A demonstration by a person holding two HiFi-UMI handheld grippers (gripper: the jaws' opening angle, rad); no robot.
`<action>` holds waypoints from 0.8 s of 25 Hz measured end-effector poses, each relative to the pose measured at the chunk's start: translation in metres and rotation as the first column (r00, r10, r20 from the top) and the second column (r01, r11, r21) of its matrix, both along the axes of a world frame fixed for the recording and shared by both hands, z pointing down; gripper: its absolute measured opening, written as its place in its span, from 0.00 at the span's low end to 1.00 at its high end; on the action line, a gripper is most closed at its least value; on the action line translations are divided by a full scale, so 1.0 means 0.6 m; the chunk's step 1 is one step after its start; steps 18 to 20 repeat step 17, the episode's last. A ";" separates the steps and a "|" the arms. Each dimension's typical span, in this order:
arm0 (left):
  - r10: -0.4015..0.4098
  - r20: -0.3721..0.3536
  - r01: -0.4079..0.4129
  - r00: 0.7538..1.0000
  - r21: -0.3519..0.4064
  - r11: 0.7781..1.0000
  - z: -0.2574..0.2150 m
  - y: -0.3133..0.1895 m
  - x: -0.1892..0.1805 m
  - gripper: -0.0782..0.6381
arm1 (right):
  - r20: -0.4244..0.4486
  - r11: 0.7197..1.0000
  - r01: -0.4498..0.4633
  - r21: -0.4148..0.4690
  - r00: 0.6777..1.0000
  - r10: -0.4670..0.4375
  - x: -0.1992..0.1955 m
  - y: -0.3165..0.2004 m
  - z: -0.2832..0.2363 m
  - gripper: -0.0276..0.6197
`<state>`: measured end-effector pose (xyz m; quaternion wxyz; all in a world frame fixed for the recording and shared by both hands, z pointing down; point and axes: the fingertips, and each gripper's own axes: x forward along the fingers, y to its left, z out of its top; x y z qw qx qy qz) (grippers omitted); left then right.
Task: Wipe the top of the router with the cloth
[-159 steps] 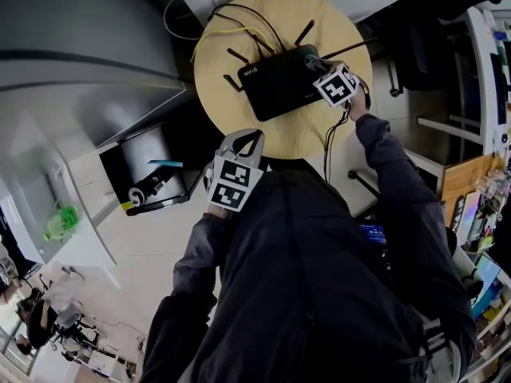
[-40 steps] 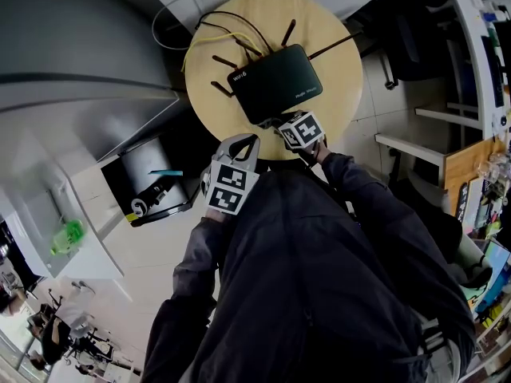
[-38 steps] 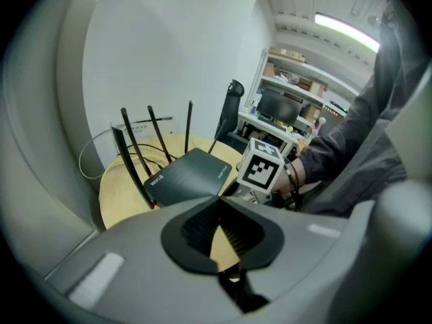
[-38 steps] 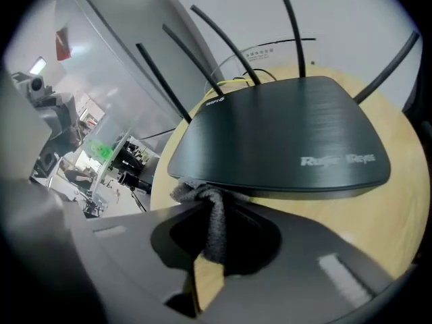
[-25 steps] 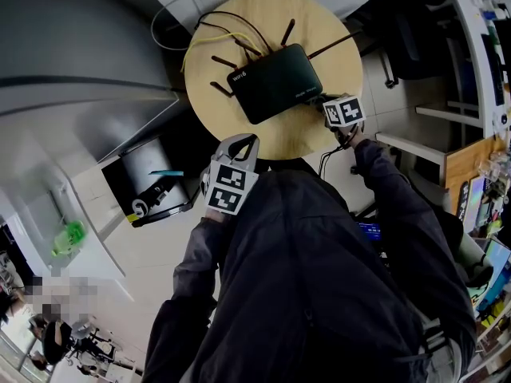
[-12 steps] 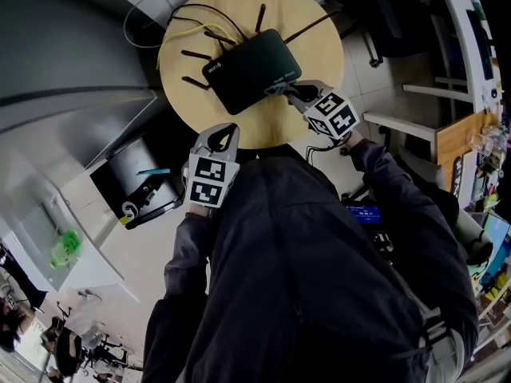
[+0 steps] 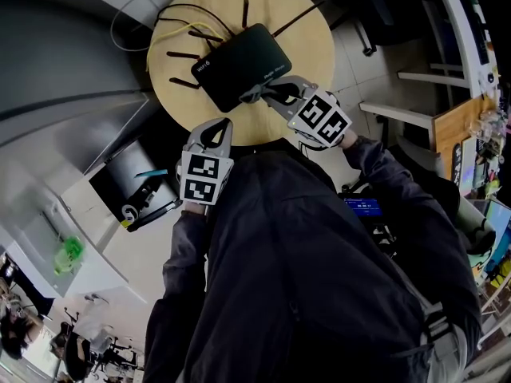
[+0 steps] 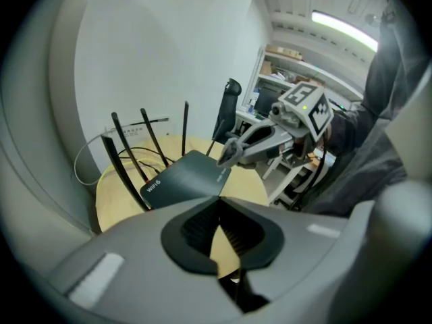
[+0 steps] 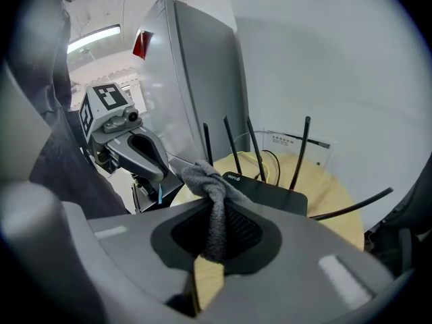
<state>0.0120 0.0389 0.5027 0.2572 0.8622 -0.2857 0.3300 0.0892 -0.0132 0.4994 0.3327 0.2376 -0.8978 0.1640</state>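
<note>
A black router (image 7: 239, 54) with several antennas lies on a round wooden table (image 7: 307, 46). My right gripper (image 7: 254, 94) is shut on a grey cloth (image 9: 209, 194), whose bunched end (image 8: 228, 152) hangs at the router's near edge; I cannot tell whether it touches. The right gripper view shows the router (image 9: 270, 191) just beyond the cloth. My left gripper (image 7: 223, 126) is shut on nothing and hovers at the table's near rim, left of the right one. From its own view (image 8: 217, 202) the router (image 8: 185, 181) lies ahead.
Yellow and black cables (image 7: 180, 26) run off the back of the router. A tall grey cabinet (image 9: 202, 79) stands left of the table. A black box with a metal bin (image 7: 140, 186) sits on the floor below it. Desks and shelves (image 7: 447, 126) stand to the right.
My right gripper has carried the cloth from the router's right side leftward along its near edge. The left gripper has stayed put. The head view has shifted slightly.
</note>
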 end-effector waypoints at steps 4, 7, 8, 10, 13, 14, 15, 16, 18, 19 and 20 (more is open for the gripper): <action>0.000 0.001 0.000 1.000 0.001 1.000 0.000 -0.003 -0.001 0.11 | 0.008 1.000 0.004 -0.004 1.000 -0.004 -0.009 0.003 -0.004 0.10; -0.001 0.002 0.001 1.000 0.001 1.000 -0.002 -0.006 -0.001 0.11 | 0.004 1.000 0.017 0.006 1.000 -0.017 -0.013 0.001 -0.010 0.10; -0.001 0.002 0.001 1.000 0.001 1.000 -0.003 -0.007 -0.001 0.11 | 0.004 1.000 0.018 0.008 1.000 -0.018 -0.013 0.000 -0.011 0.10; -0.002 0.001 0.002 1.000 0.001 1.000 -0.003 -0.009 -0.001 0.11 | 0.004 1.000 0.016 0.008 1.000 -0.016 -0.014 -0.003 -0.012 0.10; -0.003 0.000 0.003 1.000 -0.002 1.000 -0.002 -0.009 -0.001 0.11 | 0.005 1.000 0.013 0.004 1.000 -0.013 -0.015 -0.003 -0.010 0.10; -0.002 0.000 0.002 1.000 -0.002 1.000 -0.001 -0.009 0.000 0.11 | 0.006 1.000 0.013 0.002 1.000 -0.013 -0.015 -0.002 -0.009 0.10; -0.002 0.001 0.002 1.000 -0.003 1.000 -0.001 -0.008 -0.001 0.11 | 0.007 1.000 0.013 0.000 1.000 -0.013 -0.016 -0.001 -0.008 0.10; -0.002 0.002 0.002 1.000 -0.004 1.000 -0.001 -0.007 -0.002 0.11 | 0.007 1.000 0.013 -0.001 1.000 -0.013 -0.018 0.000 -0.007 0.10; -0.002 0.004 0.002 1.000 -0.005 1.000 -0.001 -0.006 -0.004 0.11 | 0.007 1.000 0.014 -0.003 1.000 -0.014 -0.020 0.002 -0.006 0.10; -0.002 0.004 0.002 1.000 -0.005 1.000 -0.001 -0.006 -0.004 0.11 | 0.007 1.000 0.014 -0.003 1.000 -0.014 -0.020 0.002 -0.006 0.10; -0.002 0.004 0.002 1.000 -0.005 1.000 -0.001 -0.006 -0.004 0.11 | 0.007 1.000 0.014 -0.003 1.000 -0.014 -0.020 0.002 -0.006 0.10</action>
